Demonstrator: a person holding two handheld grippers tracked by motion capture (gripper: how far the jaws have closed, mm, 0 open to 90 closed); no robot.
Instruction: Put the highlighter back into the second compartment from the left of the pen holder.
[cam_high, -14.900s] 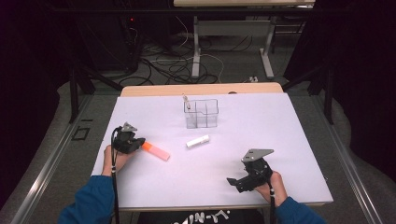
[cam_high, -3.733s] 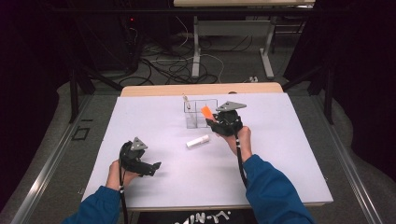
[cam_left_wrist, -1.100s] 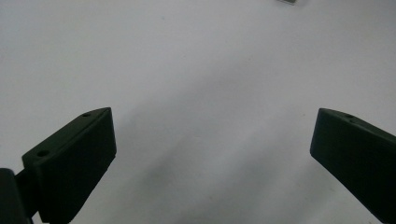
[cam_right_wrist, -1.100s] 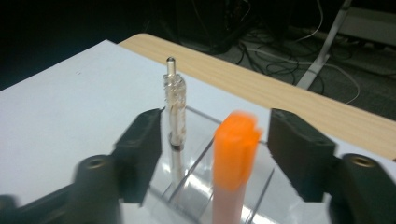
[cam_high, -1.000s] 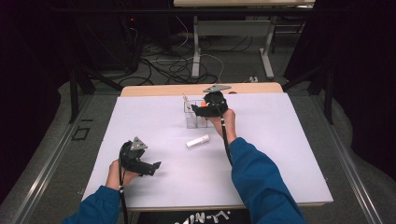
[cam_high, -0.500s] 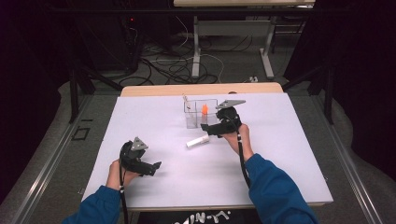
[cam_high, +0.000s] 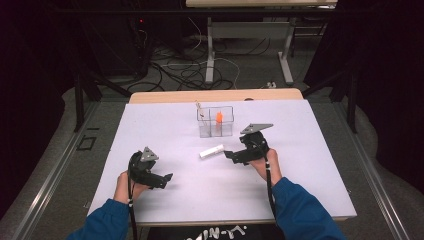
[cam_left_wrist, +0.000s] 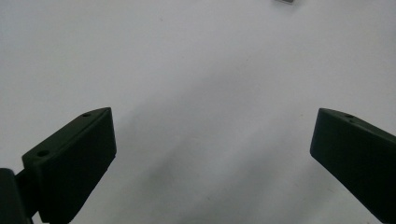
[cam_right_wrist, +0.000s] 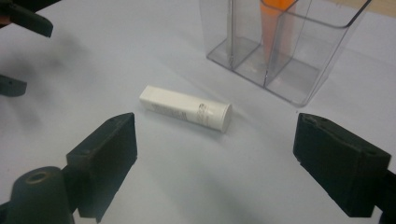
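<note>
Right gripper hovered low over the white table with its jaws spread wide and nothing between them; they had just been opening. Its tips pointed at the white tube, which lay flat on the table just ahead of them, not touched. In the right gripper view the tube lay slantwise between and beyond the two black jaws, its cap end toward the clear box.

That clear box stood a little behind the tube, nearer the far edge of the table. It was split into compartments. An orange tube stood upright in a middle compartment, and in the right gripper view the orange tube leaned slightly against a divider. A thin stick rose from the box's left end.

Well apart, near the front left of the table, the left gripper rested in the person's left hand. Its jaws stood wide open over bare table, holding nothing.
</note>
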